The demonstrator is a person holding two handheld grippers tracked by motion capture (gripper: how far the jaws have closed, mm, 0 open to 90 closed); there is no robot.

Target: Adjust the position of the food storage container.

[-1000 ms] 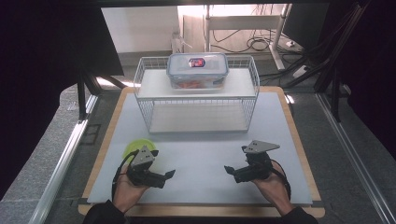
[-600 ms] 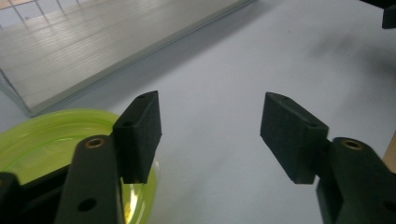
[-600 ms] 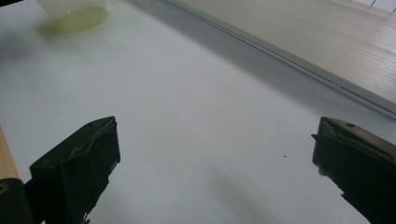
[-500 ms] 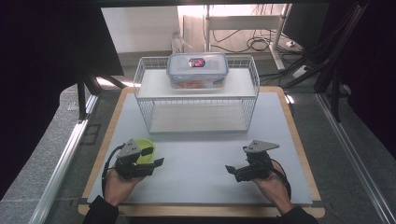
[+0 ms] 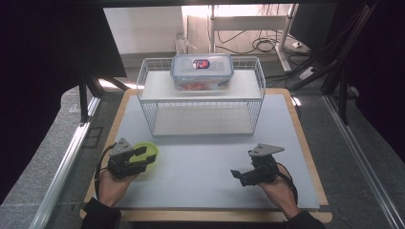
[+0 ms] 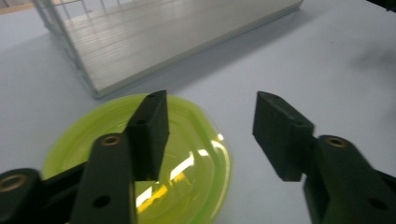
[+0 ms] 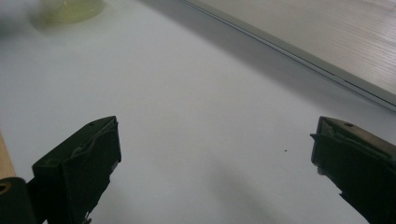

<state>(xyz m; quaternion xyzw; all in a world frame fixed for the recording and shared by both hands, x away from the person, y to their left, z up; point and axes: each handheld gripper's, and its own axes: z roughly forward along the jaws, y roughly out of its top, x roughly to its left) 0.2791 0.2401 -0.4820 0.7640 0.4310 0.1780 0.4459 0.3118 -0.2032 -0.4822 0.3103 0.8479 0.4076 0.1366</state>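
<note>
A translucent lime-green bowl (image 5: 150,146) (image 6: 196,182) sits on the grey mat at the front left. My left gripper (image 5: 145,156) (image 6: 211,100) hovers over it. One jaw stands over the bowl's inside and the other outside its right rim. The jaws have just been closing and stand half open; the pads do not press on the rim. My right gripper (image 5: 239,175) (image 7: 217,126) rests low at the front right, open wide over bare mat. The bowl (image 7: 70,9) shows blurred far off in the right gripper view.
A white wire rack (image 5: 143,95) stands at the mat's back middle, and its base board (image 6: 163,37) (image 7: 327,37) lies just beyond the bowl. A clear lidded food container (image 5: 202,70) sits on the rack's top shelf. A wooden board edge (image 5: 305,143) frames the mat.
My left hand has moved left and turned onto the green bowl, and its jaws have narrowed around the rim. The right hand has kept still.
</note>
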